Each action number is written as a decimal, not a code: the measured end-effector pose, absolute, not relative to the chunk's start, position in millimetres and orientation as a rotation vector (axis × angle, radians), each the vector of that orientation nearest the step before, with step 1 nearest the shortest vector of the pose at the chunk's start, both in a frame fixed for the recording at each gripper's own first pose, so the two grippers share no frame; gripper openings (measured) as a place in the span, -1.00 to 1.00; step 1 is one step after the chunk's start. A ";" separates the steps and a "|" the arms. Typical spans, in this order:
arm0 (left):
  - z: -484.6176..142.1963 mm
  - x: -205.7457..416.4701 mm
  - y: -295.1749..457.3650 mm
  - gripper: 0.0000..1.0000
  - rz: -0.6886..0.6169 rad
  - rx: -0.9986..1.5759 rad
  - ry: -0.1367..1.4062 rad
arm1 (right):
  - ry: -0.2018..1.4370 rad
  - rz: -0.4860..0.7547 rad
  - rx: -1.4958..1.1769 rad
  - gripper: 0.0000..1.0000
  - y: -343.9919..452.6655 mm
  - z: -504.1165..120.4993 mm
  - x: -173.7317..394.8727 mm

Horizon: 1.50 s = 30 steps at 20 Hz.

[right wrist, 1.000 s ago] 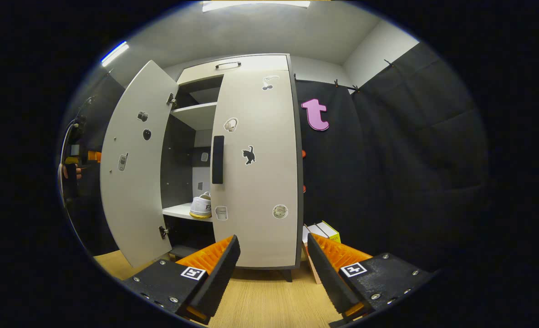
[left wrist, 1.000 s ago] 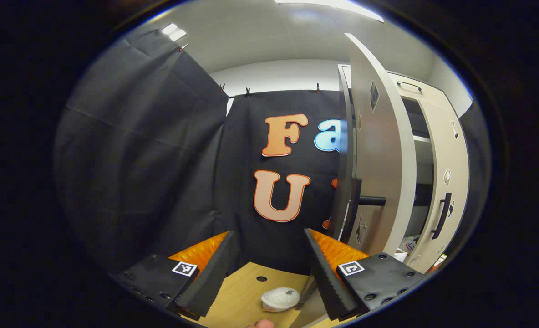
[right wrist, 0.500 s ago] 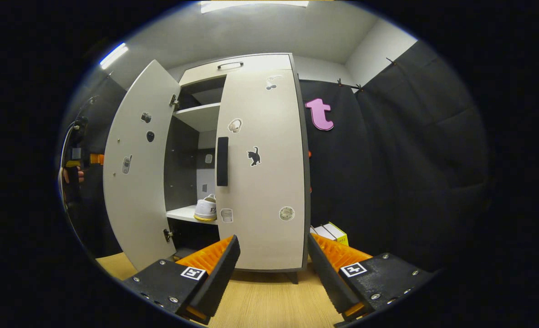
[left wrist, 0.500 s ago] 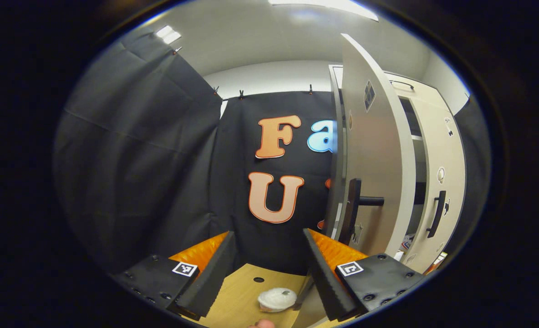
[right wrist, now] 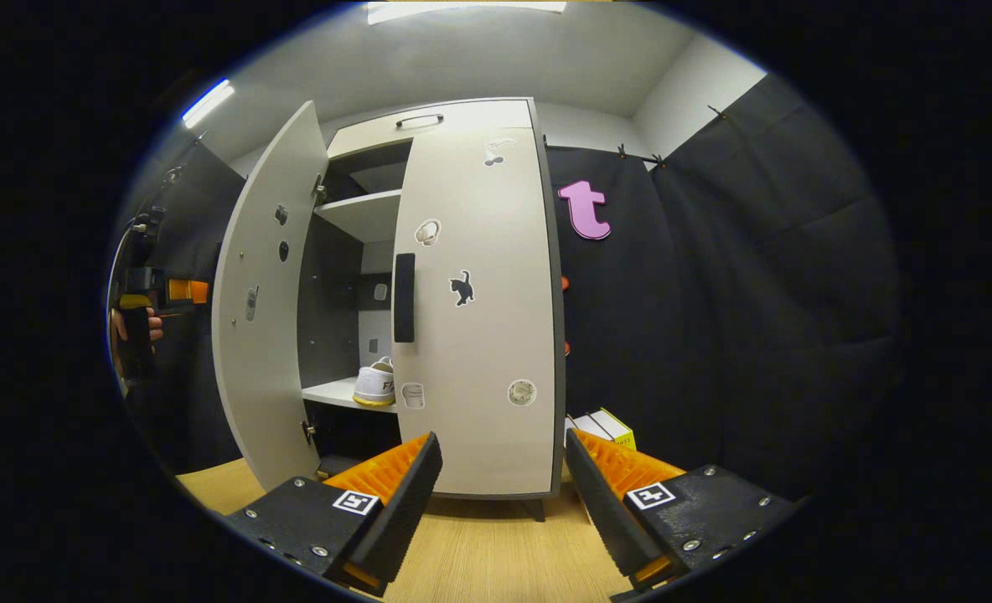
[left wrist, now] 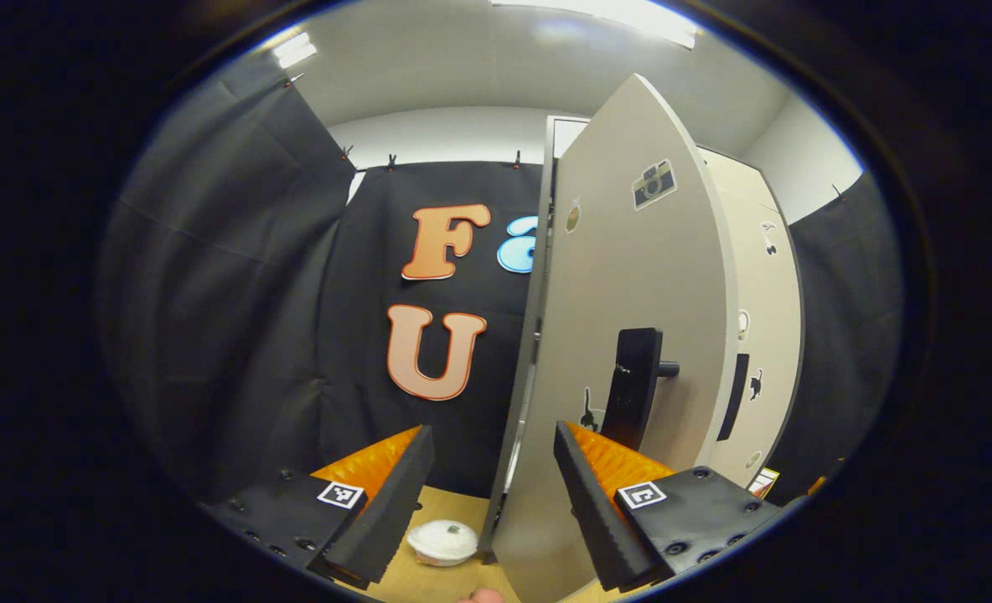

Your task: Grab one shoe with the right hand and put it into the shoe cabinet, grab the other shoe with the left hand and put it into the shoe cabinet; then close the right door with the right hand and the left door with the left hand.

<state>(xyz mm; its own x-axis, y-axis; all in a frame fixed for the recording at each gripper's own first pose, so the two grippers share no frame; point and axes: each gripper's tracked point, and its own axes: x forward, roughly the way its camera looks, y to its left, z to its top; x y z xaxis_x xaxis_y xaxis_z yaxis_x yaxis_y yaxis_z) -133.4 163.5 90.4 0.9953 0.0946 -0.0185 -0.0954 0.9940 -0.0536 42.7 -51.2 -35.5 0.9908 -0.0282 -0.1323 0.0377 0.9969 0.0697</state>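
The shoe cabinet (right wrist: 429,134) stands ahead with its right door (right wrist: 479,318) shut and its left door (right wrist: 261,293) partly open. A white shoe (right wrist: 376,383) rests on the middle shelf inside. In the left gripper view the left door (left wrist: 630,335) is close in front, its black handle (left wrist: 634,385) just above my right finger. My left gripper (left wrist: 493,494) is open, with the door's lower edge between its fingers. My right gripper (right wrist: 503,494) is open and empty, held back from the shut door. The left gripper (right wrist: 148,293) and a hand show beyond the open door.
A white round lidded container (left wrist: 441,542) lies on the wooden floor (right wrist: 496,553) by the left door's foot. Boxes (right wrist: 601,427) sit on the floor right of the cabinet. Black cloth walls close in on both sides.
The left door has swung toward shut, and the gap into the cabinet is narrower. My left gripper has moved around to the door's front face. My right gripper has barely moved.
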 end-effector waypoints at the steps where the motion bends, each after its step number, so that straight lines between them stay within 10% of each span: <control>1: 88.5 -130.0 150.7 0.93 0.058 -0.060 0.021 | 0.126 -0.041 0.072 0.84 -52.8 -34.5 42.7; 30: 59.8 -15.9 1.7 0.92 -0.160 -0.031 0.066 | 0.125 -0.152 0.071 0.84 -101.0 -28.5 32.4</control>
<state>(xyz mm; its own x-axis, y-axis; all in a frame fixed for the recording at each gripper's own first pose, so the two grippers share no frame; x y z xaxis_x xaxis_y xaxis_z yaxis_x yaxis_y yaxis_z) -15.9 1.7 59.8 0.9850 -0.1603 -0.0633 0.1583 0.9867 -0.0364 32.4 -101.0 -28.5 0.9807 -0.1464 -0.1299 0.1553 0.9860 0.0611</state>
